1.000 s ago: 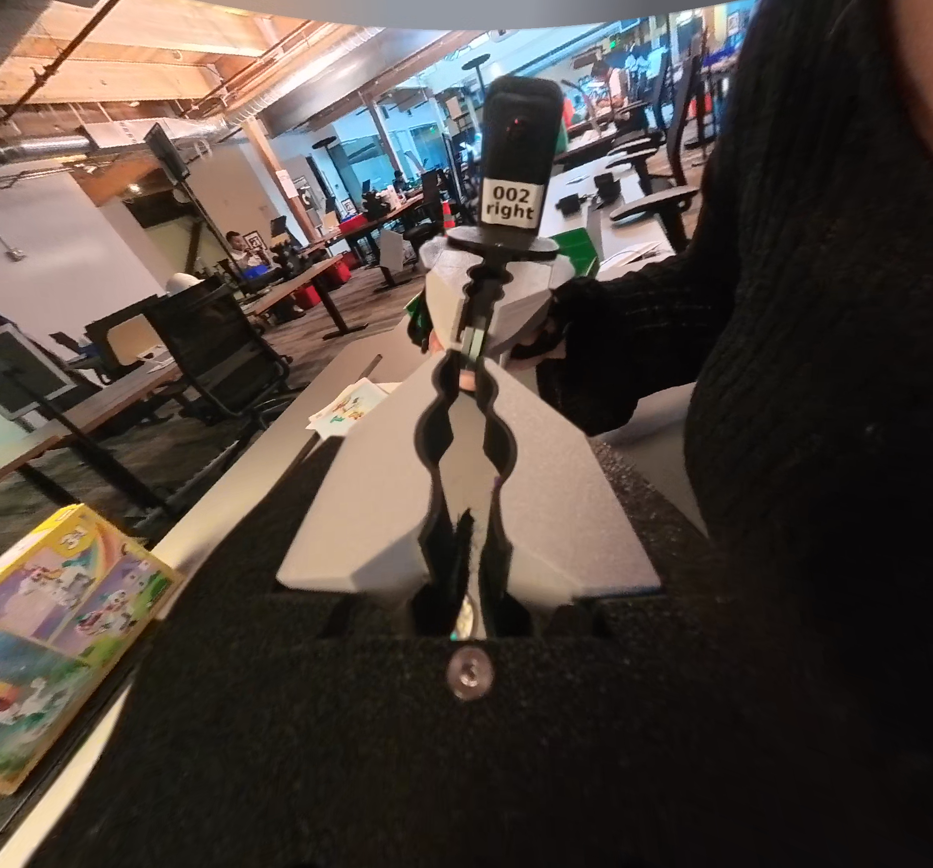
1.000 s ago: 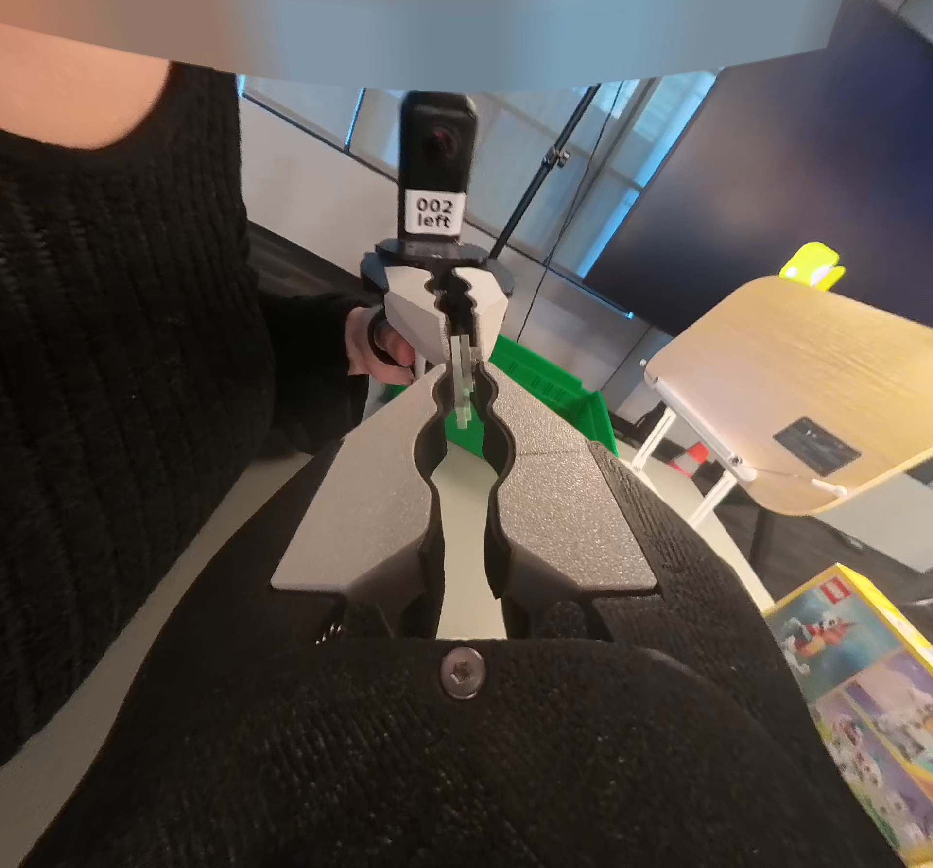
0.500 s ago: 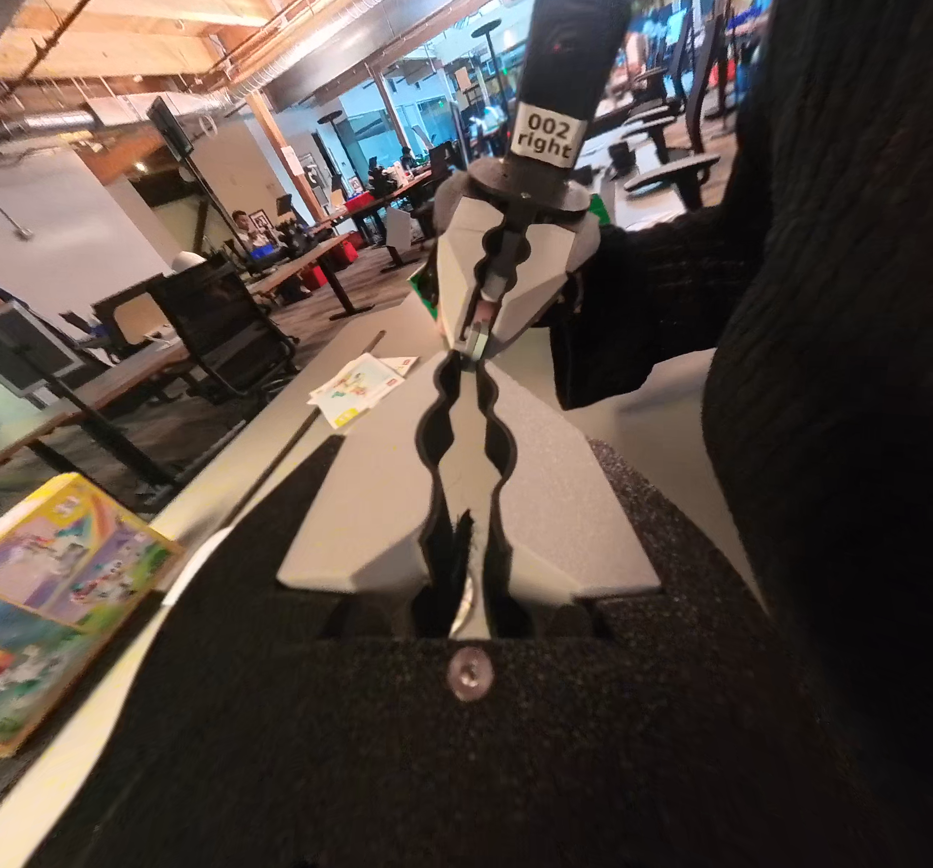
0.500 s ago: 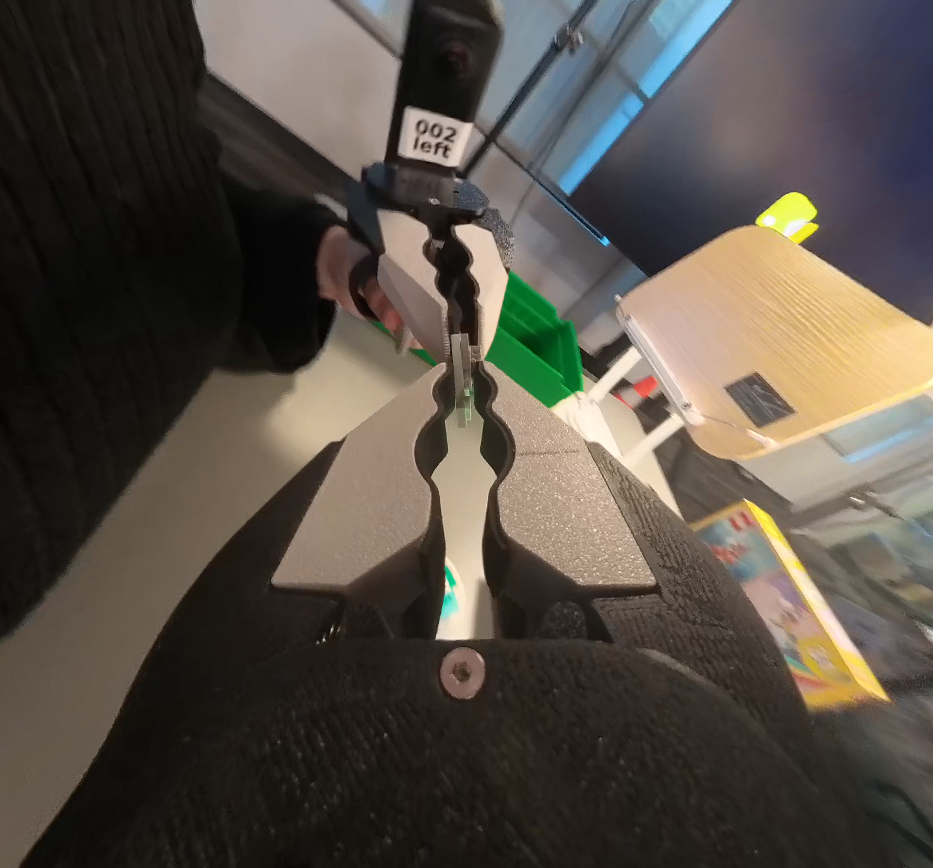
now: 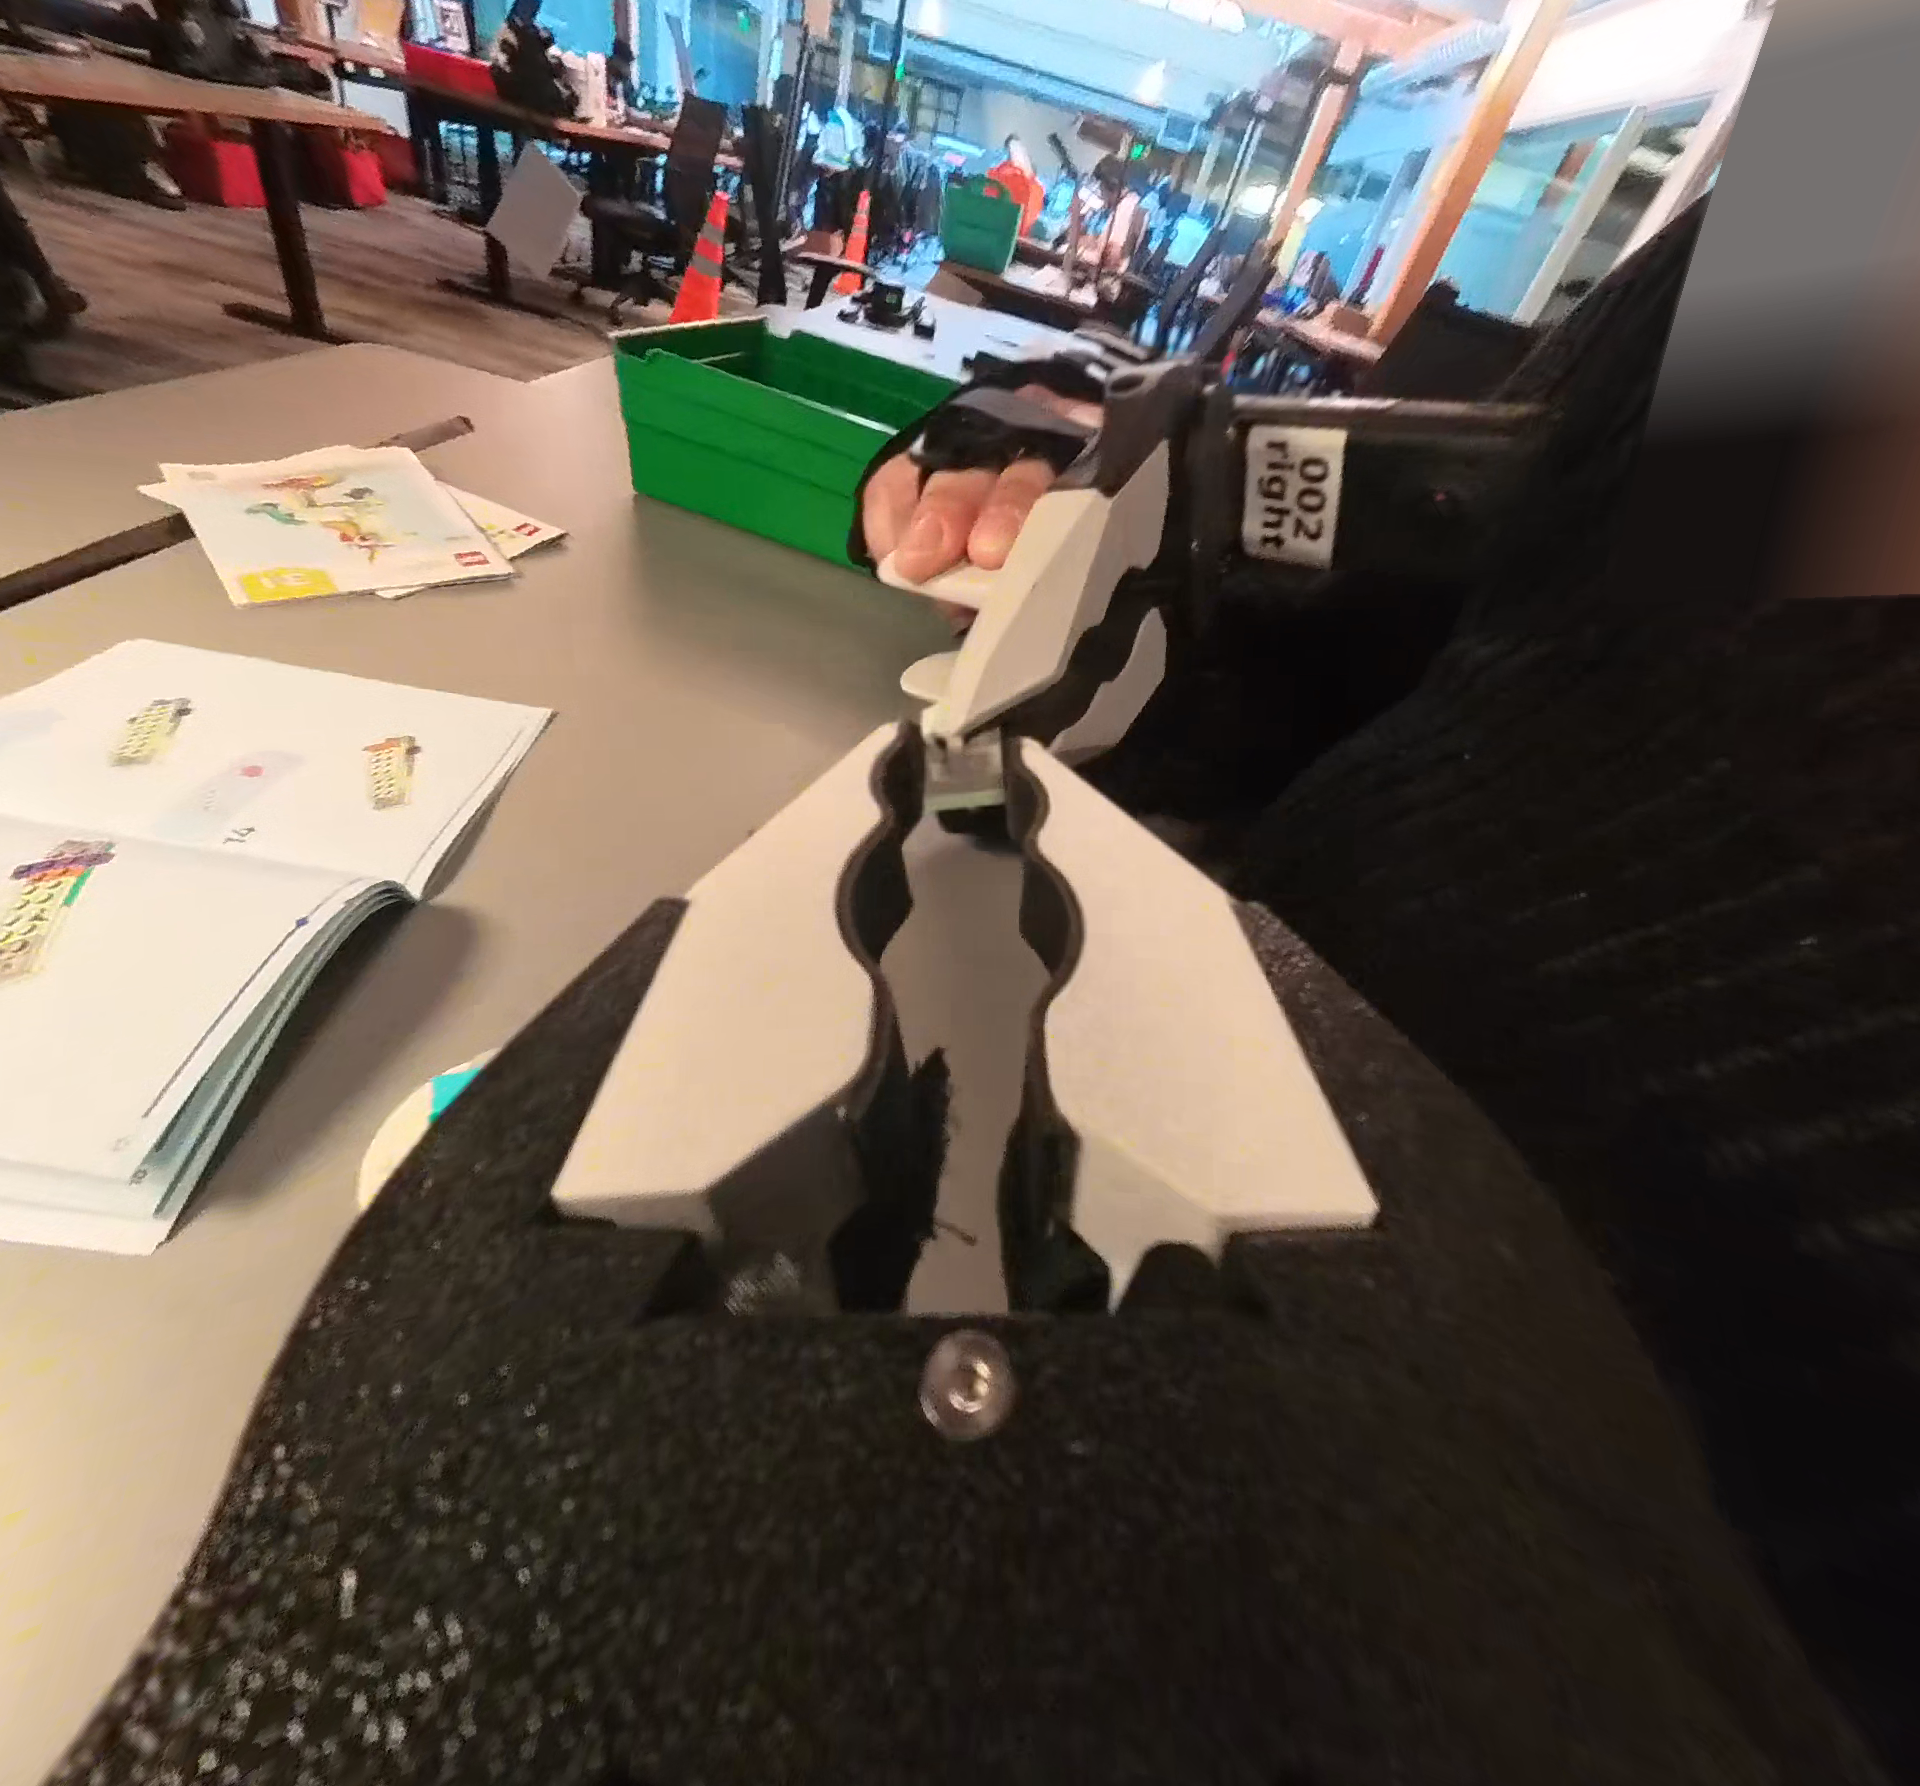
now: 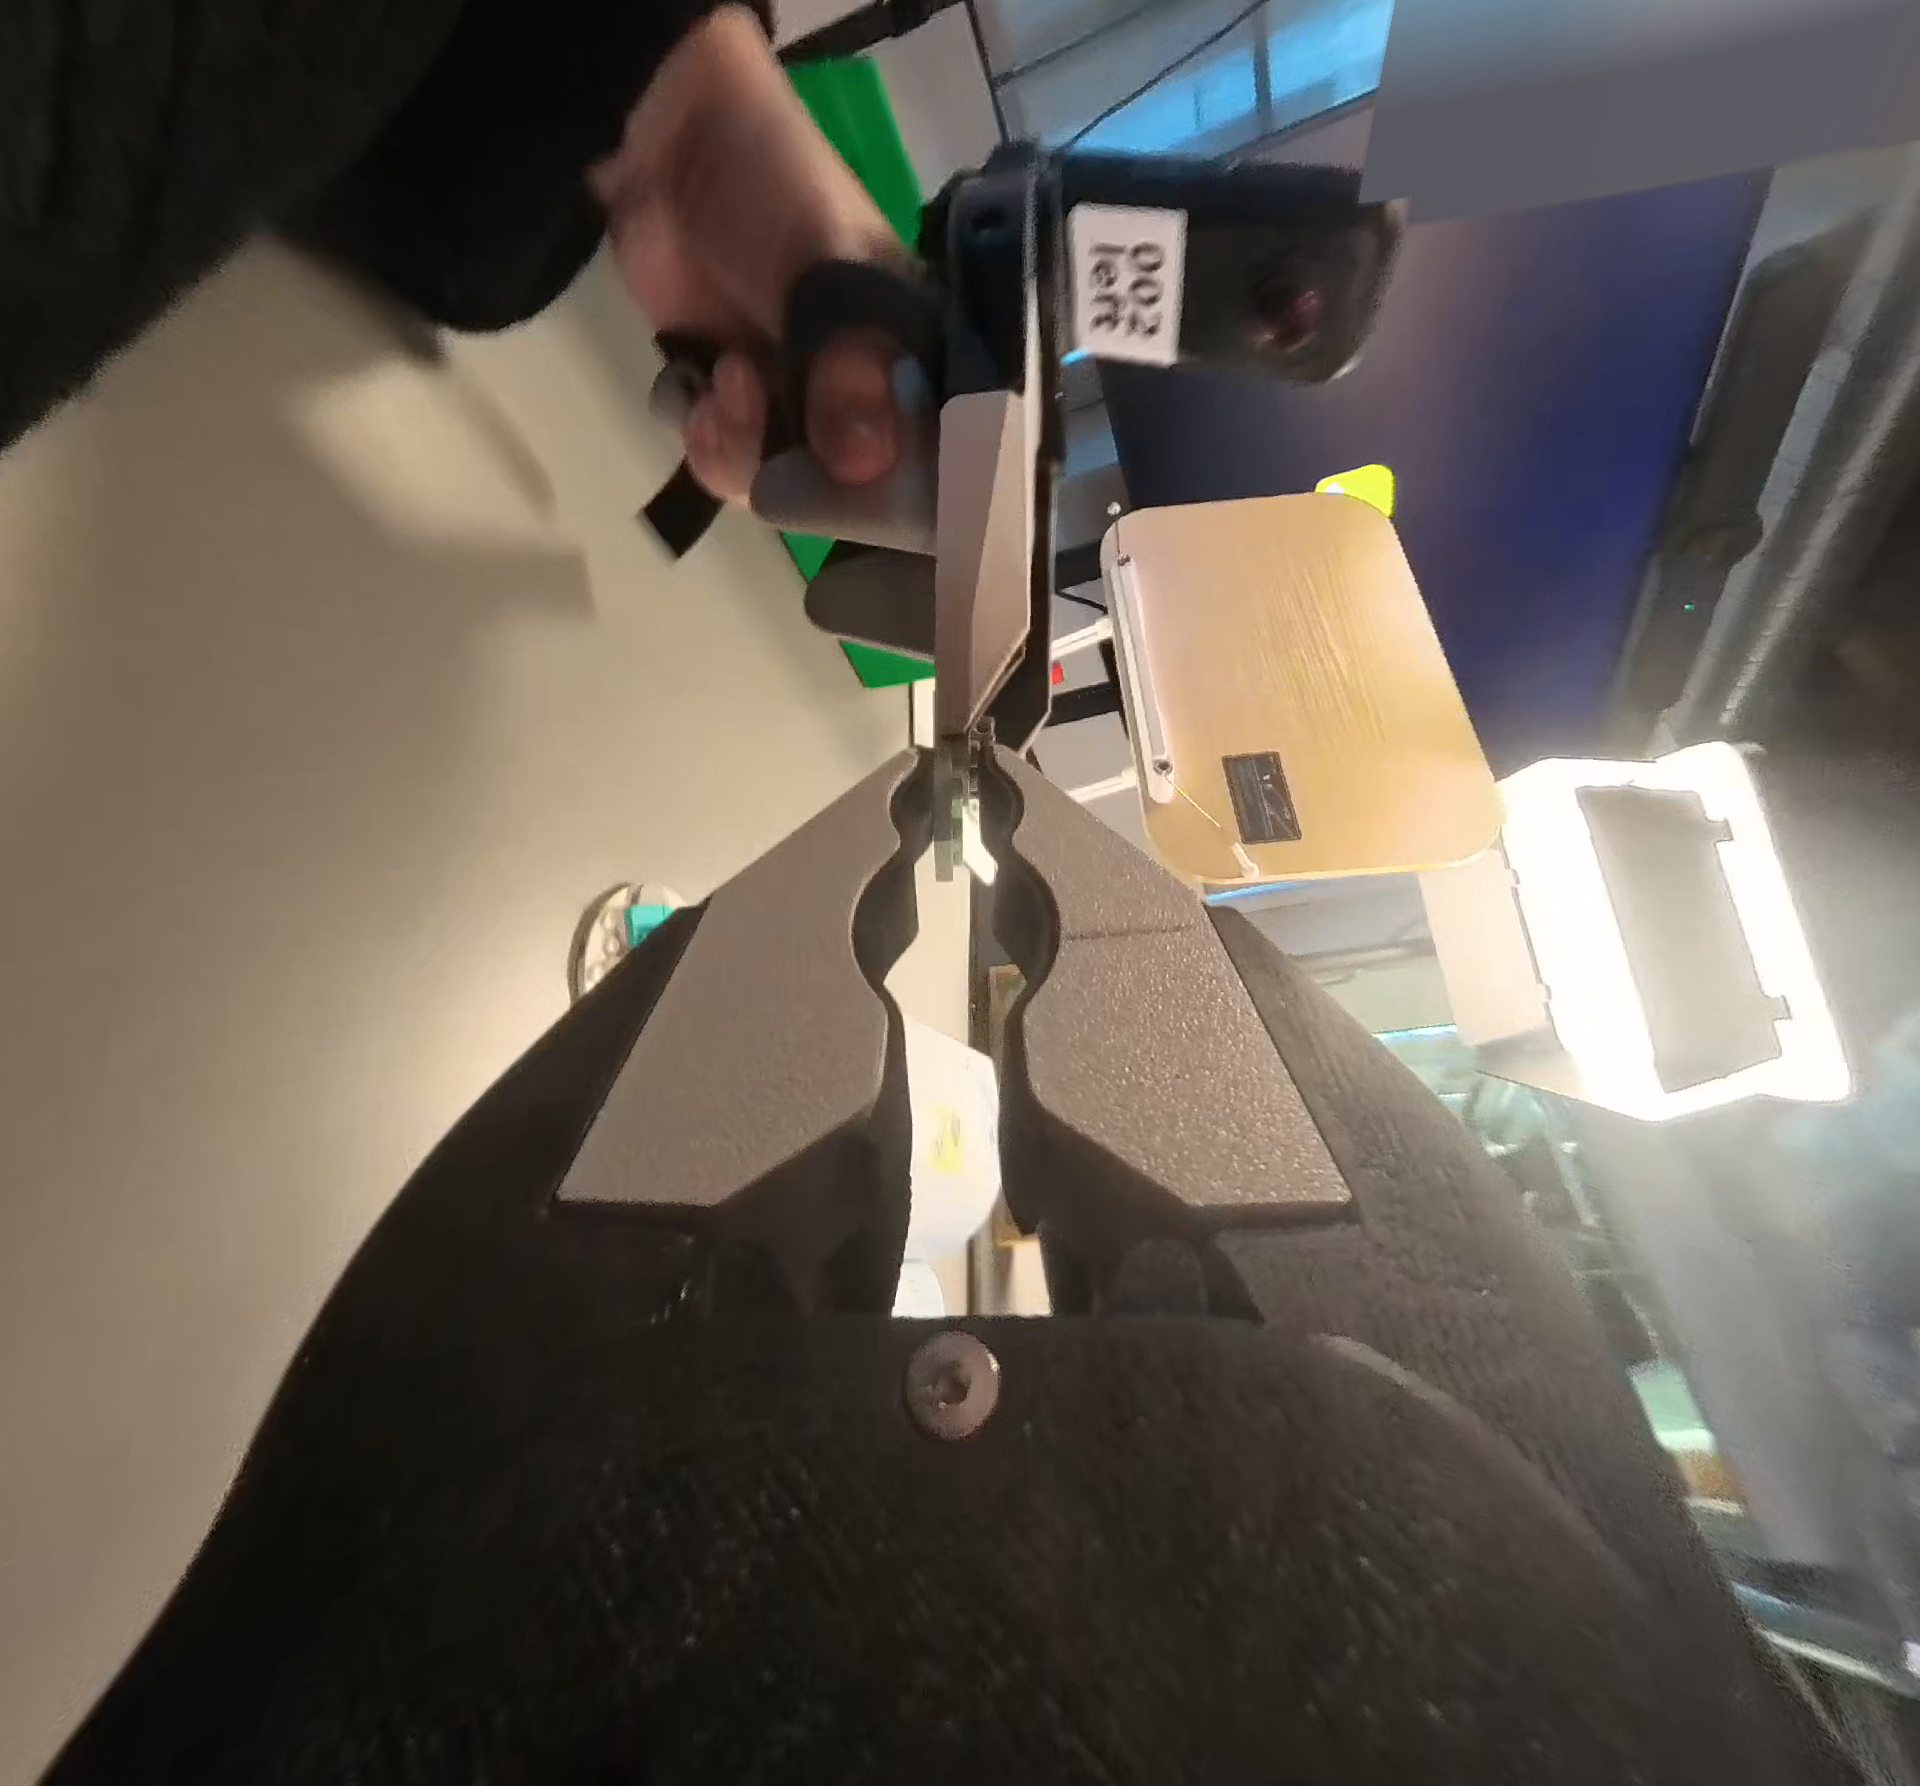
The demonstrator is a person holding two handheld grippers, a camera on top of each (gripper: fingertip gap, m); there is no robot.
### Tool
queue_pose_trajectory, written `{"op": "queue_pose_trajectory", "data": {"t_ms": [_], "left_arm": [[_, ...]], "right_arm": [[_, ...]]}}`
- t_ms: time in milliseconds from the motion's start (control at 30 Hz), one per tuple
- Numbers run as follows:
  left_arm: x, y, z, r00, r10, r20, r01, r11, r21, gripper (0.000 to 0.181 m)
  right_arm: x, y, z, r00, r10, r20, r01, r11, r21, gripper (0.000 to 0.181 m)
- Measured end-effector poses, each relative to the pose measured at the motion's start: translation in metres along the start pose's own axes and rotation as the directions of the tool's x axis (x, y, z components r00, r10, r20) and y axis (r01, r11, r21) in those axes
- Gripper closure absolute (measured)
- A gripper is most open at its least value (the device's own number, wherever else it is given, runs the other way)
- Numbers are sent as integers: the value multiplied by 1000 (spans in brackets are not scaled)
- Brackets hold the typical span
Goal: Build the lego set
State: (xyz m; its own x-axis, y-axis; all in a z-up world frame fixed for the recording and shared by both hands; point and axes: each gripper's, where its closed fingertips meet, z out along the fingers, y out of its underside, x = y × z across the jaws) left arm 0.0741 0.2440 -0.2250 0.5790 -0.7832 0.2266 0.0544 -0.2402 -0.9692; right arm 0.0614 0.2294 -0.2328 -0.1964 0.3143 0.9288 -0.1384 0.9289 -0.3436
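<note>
My left gripper (image 5: 961, 768) and my right gripper (image 6: 951, 793) meet tip to tip above the grey table (image 5: 665, 635). Both are shut on a small pale green and grey lego piece (image 5: 966, 786), held between them; it also shows edge-on in the right wrist view (image 6: 945, 832). In the left wrist view the right gripper (image 5: 948, 730) comes in from the upper right, rolled onto its side. In the right wrist view the left gripper (image 6: 966, 737) comes down from above, also rolled sideways. The fingers hide most of the piece.
A green bin (image 5: 769, 427) stands at the back of the table. An open instruction booklet (image 5: 239, 853) and loose leaflets (image 5: 343, 521) lie to the left. A round white and teal thing (image 5: 436, 1113) lies by my left gripper. A wooden tabletop (image 6: 1299, 687) and a bright light (image 6: 1662, 926) are off the table's side.
Both grippers have rolled about a quarter turn and tilted down toward the table. Their tips have stayed together on the small piece.
</note>
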Motion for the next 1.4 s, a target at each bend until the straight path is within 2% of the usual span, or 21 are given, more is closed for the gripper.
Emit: {"op": "queue_pose_trajectory", "data": {"t_ms": [133, 300, 367, 467, 600, 767, 833, 933, 967, 1000, 1067, 1167, 1400], "left_arm": [[0, 3, 1, 1000, -14, 2, 14, 999, -30, 165], [-3, 13, 6, 999, -41, 20, 42, 995, -86, 153], [-2, 15, 9, 999, -10, 36, 14, 994, -105, 166], [-4, 18, 12, 998, 16, 59, -9, 993, -118, 166], [-8, 25, 17, 998, 18, 59, -10, 991, -132, 166], [-21, 35, 23, 996, 1, 84, 9, 993, -116, 166], [-29, 43, 25, 994, -6, 110, 20, 992, -128, 166], [-39, 61, 30, 988, 34, 148, -5, 981, -192, 166], [-41, 67, 32, 987, 45, 152, -11, 976, -216, 167], [-43, 73, 34, 986, 57, 154, -18, 970, -241, 166], [-46, 83, 38, 985, 76, 155, -30, 960, -279, 166], [-48, 93, 45, 987, 85, 135, -40, 951, -307, 166], [-48, 105, 52, 986, 125, 112, -78, 933, -352, 166]], "right_arm": [[-3, 4, -1, 999, -38, -18, 38, 999, -4, 176], [-6, 7, -3, 995, -95, -23, 94, 995, -12, 176], [-8, 7, -4, 995, -98, -23, 98, 995, -4, 175], [-9, 11, -4, 996, -85, -26, 85, 996, 0, 176], [-16, 18, -5, 1000, 12, 1, -12, 1000, -11, 174], [-30, 50, -16, 980, 173, 95, -163, 981, -102, 143], [-36, 76, -29, 911, 382, 155, -351, 916, -194, 139], [-49, 111, -53, 649, 738, 186, -670, 670, -320, 134], [-57, 119, -59, 572, 796, 197, -715, 602, -356, 135], [-67, 127, -63, 530, 824, 203, -724, 563, -397, 135], [-87, 135, -70, 477, 846, 236, -704, 529, -474, 139], [-100, 134, -71, 419, 860, 293, -702, 511, -497, 142], [-108, 136, -70, 411, 830, 377, -644, 557, -524, 152]]}}
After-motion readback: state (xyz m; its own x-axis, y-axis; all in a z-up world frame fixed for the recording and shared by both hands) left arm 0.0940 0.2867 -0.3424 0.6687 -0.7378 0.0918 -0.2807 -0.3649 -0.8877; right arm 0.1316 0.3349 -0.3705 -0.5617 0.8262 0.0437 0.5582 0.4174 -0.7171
